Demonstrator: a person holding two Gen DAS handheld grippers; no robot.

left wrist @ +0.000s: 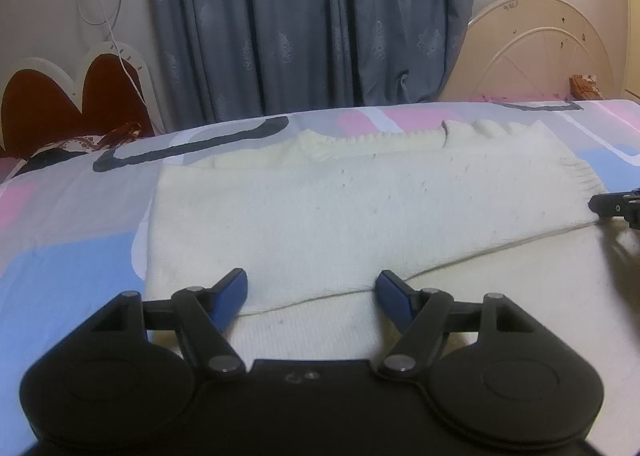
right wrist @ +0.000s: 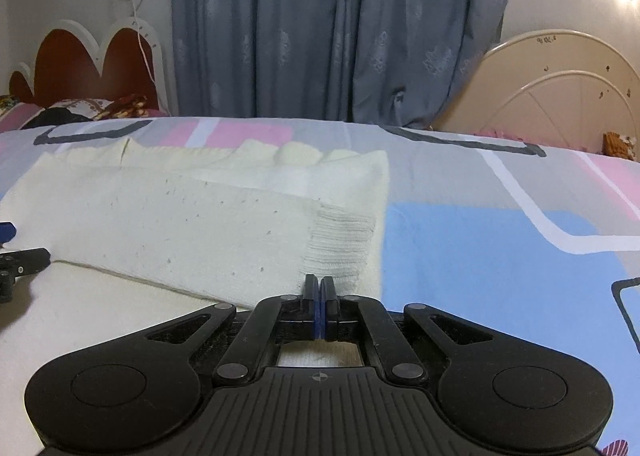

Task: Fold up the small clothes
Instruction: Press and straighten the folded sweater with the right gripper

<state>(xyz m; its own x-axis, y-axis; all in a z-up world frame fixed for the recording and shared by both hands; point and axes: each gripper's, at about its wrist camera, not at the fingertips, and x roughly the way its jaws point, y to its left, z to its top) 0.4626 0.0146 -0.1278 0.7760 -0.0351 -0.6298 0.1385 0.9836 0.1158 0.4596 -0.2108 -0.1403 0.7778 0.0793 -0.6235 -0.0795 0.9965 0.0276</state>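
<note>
Both wrist cameras sit low and close over the bed [left wrist: 72, 240], facing the curtain [left wrist: 304, 28]; both share the cream sweater [right wrist: 192, 224].

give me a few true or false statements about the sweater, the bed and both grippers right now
1. The left gripper has its jaws spread apart. True.
2. The right gripper is wide open. False: its jaws are closed together.
3. The cream knit sweater lies on a patterned bedspread. True.
4. The sleeve hangs off the side of the bed. False: it is folded across the sweater's body, its ribbed cuff lying on top.
5. The curtains behind the bed are red. False: they are grey-blue.
</note>
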